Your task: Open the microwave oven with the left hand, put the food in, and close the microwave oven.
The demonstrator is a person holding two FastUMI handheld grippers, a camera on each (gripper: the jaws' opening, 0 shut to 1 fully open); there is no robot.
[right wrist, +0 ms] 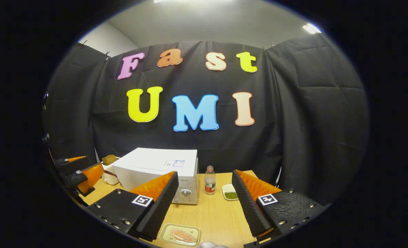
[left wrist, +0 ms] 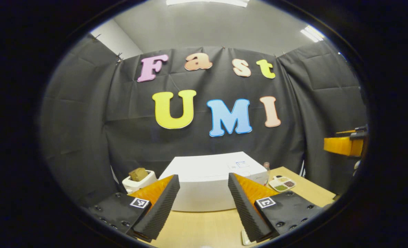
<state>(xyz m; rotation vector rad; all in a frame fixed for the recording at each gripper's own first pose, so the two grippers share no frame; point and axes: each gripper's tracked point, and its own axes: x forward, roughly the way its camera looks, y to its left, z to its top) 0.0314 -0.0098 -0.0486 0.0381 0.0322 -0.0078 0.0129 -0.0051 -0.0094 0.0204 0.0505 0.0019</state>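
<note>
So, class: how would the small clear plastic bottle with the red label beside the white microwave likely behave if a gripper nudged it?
The small clear plastic bottle stands tall and narrow, so it probably tips easily. It looks mostly empty, so likely light. Being round, it may roll across the wooden table.

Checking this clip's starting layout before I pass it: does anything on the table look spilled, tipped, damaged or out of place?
Nothing stands out. The microwave sits square with its door shut, the bottle stands upright beside it, and the food tray lies flat near the table edge, with no spill visible.
</note>
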